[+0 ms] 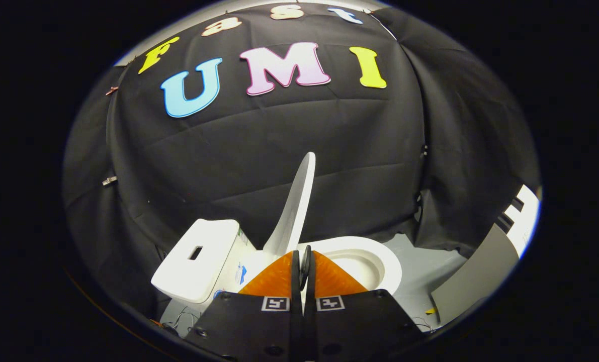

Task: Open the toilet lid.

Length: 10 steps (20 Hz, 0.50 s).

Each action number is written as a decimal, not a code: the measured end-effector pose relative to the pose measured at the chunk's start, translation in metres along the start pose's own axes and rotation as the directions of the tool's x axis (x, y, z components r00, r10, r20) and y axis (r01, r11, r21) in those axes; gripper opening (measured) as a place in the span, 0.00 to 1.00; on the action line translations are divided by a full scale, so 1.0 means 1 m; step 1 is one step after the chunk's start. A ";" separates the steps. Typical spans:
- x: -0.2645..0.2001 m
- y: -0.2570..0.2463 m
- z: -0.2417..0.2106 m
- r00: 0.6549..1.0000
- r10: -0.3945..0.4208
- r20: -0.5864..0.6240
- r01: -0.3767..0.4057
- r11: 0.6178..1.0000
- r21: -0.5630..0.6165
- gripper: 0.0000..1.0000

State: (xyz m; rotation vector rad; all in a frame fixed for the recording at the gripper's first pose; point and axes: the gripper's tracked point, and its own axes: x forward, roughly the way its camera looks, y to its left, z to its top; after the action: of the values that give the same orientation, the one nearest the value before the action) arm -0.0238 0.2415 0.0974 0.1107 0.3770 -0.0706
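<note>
A white toilet stands just beyond my fingers, seen from its side. Its tank (194,261) is to the left and its open bowl with the seat (374,261) to the right. The white lid (296,201) is raised and shows edge-on. It rises from the hinge by the tank and leans a little toward the bowl side. My gripper (304,261) is shut, with the two fingers pressed together and nothing visible between them. The fingertips sit just in front of the lid's lower end, and I cannot tell whether they touch it.
Black cloth walls close in behind and on both sides of the toilet. To the right of the bowl lies grey floor (420,271), with a grey board (480,276) leaning there and a white panel (523,216) past it. Thin wires (183,317) lie on the floor below the tank.
</note>
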 end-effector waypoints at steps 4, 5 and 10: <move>-0.005 0.031 0.006 0.999 -0.018 0.038 0.021 0.997 -0.072 0.05; -0.009 0.037 0.002 0.999 -0.021 0.047 0.024 0.997 -0.079 0.05; -0.013 0.078 0.003 0.997 -0.006 0.073 0.015 0.993 -0.121 0.05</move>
State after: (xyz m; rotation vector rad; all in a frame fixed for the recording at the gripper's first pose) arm -0.0276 0.3188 0.1126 -0.0138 0.3085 -0.0616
